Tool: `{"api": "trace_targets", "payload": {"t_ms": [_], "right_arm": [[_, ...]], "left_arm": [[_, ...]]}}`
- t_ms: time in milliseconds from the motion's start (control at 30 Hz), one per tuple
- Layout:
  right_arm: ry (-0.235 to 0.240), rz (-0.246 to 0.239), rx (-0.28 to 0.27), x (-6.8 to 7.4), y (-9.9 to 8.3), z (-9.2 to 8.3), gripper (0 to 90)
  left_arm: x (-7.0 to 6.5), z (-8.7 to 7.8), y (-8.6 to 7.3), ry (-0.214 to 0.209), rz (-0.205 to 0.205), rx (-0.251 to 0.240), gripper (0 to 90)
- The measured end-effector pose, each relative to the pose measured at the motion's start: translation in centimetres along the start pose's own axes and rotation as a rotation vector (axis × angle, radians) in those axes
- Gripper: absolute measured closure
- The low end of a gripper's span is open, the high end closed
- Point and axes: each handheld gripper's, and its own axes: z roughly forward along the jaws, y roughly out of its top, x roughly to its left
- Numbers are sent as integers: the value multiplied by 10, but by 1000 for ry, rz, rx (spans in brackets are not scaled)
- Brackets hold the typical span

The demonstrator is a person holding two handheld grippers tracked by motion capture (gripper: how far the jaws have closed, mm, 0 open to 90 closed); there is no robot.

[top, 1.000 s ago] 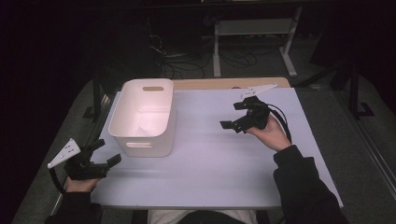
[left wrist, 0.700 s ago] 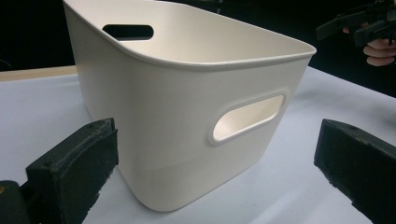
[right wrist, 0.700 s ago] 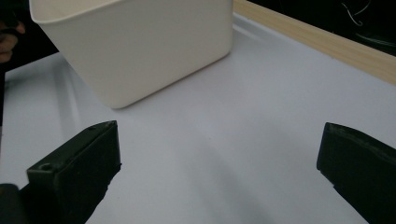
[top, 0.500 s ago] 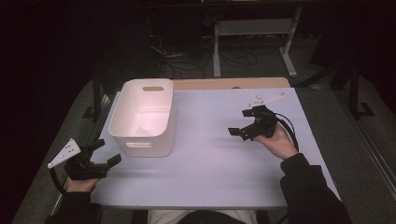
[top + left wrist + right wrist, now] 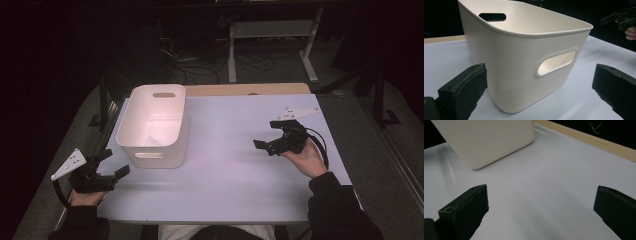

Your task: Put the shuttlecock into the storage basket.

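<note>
White bin (image 5: pixel 152 125) upright on the left half of the white bench (image 5: pixel 225 180), handle slot toward the near edge. Left hand-held gripper (image 5: pixel 109 165) just beside the bin's near left corner, jaws spread wide, holding nothing. Right hand-held gripper (image 5: pixel 270 137) well apart at the right, pointed toward the bin, jaws spread, also holding nothing.

1. No text, label, brand, number or sign can be read on the white bin (image 5: pixel 155 125).
2. Nothing legible is carried by the table (image 5: pixel 225 195) around the bin.
</note>
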Motion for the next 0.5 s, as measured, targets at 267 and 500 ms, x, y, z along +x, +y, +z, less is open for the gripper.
{"api": "trace_targets", "payload": {"t_ms": [267, 500], "right_arm": [[-24, -8, -1, 4, -9, -9, 0], [-49, -11, -20, 7, -21, -21, 0]], "left_arm": [[0, 0, 0, -1, 0, 0, 0], [0, 0, 0, 0, -1, -1, 0]]}}
